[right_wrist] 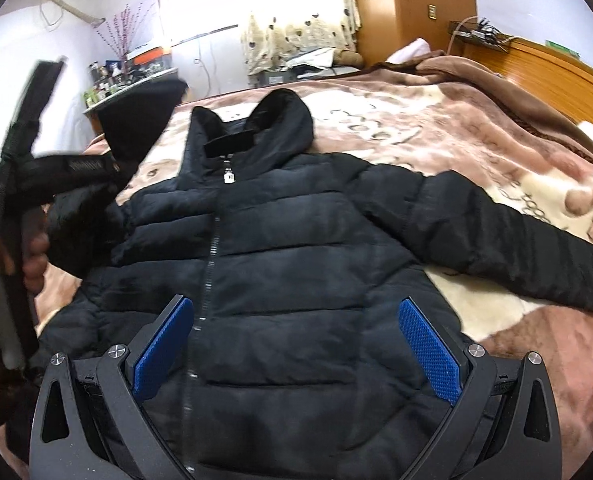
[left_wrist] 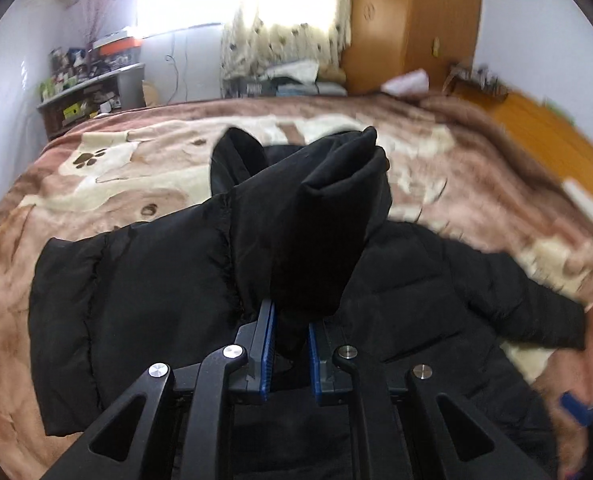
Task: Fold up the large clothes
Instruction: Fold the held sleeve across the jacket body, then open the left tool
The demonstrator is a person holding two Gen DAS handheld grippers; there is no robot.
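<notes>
A black hooded puffer jacket [right_wrist: 288, 248] lies front up, zipped, on the bed; it also shows in the left wrist view [left_wrist: 144, 280]. My left gripper [left_wrist: 290, 312] is shut on the jacket's left sleeve [left_wrist: 320, 216] and holds its cuff lifted above the jacket body. In the right wrist view the left gripper [right_wrist: 28, 176] appears at the left with the raised sleeve [right_wrist: 136, 120]. My right gripper [right_wrist: 296, 312] is open and empty, hovering over the jacket's lower front. The right sleeve [right_wrist: 512, 240] lies spread out to the right.
The bed is covered by a brown and cream blanket [right_wrist: 436, 128]. A wooden headboard [right_wrist: 552, 68] runs along the right. A wardrobe [right_wrist: 412, 4], a curtained window [right_wrist: 296, 12] and a cluttered shelf [left_wrist: 88, 80] stand beyond the bed.
</notes>
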